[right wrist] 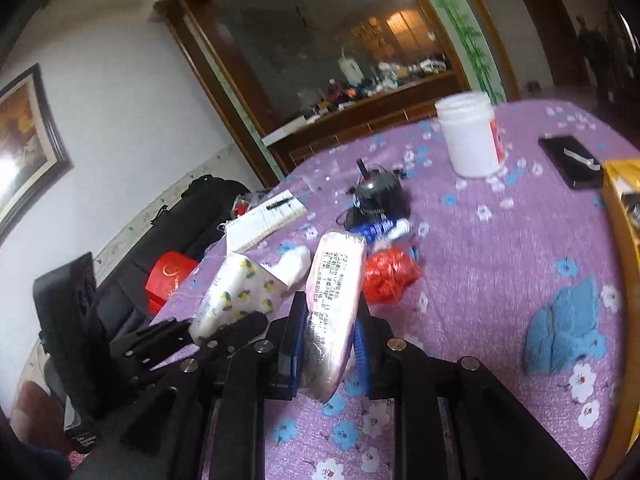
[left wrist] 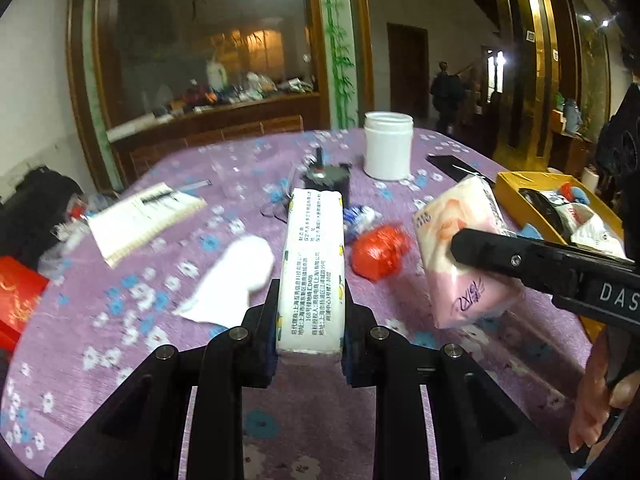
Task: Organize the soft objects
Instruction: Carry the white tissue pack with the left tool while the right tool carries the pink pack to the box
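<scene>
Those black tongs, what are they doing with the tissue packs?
A person holds a pair of tongs in each hand over a purple flowered table. The left tongs squeeze a lemon-print tissue pack. The right tongs squeeze a pink tissue pack. A yellow box with things in it sits at the right.

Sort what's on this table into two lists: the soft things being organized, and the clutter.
Job:
lemon-print tissue pack, in the left gripper
pink tissue pack, in the right gripper
yellow box
blue cloth
red bag
white cloth

Clutter:
white jar
notebook
black phone
</scene>
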Tool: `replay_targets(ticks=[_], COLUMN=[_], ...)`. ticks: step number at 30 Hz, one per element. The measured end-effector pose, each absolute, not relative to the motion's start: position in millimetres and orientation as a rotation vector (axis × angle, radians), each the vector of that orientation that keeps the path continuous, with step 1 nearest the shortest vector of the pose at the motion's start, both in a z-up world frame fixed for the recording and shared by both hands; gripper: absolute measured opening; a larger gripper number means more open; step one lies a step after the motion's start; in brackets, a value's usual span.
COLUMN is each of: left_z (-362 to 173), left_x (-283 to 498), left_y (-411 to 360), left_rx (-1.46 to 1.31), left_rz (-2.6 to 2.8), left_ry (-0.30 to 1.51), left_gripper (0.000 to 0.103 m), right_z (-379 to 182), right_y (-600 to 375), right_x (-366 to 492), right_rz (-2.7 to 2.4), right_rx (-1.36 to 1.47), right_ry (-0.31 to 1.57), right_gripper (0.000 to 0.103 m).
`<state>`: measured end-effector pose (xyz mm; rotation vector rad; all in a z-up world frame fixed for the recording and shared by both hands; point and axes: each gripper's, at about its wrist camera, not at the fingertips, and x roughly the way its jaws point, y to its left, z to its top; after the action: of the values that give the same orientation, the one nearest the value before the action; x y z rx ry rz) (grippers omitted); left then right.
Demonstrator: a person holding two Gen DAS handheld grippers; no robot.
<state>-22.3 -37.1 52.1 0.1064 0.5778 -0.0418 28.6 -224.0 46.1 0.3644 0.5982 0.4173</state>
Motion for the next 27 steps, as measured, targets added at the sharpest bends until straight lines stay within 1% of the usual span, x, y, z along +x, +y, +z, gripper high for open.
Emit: replay_targets(ticks=[12,27], left_z=[54,57], left_x=[-30,-43], left_y=[-46,-61], left_rx=[0.199,0.252], left_rz=[-0.001,0.017], left_ry=[0.502,0.461], left_gripper=[0.021,0.021], right_z=[53,62], right_y=[-222,-238], right_x=[21,0], right_rz=[0.425,0.403], right_rx=[0.337,0.413], right_ry=[0.552,0.524], right_gripper=[0.022,0.022])
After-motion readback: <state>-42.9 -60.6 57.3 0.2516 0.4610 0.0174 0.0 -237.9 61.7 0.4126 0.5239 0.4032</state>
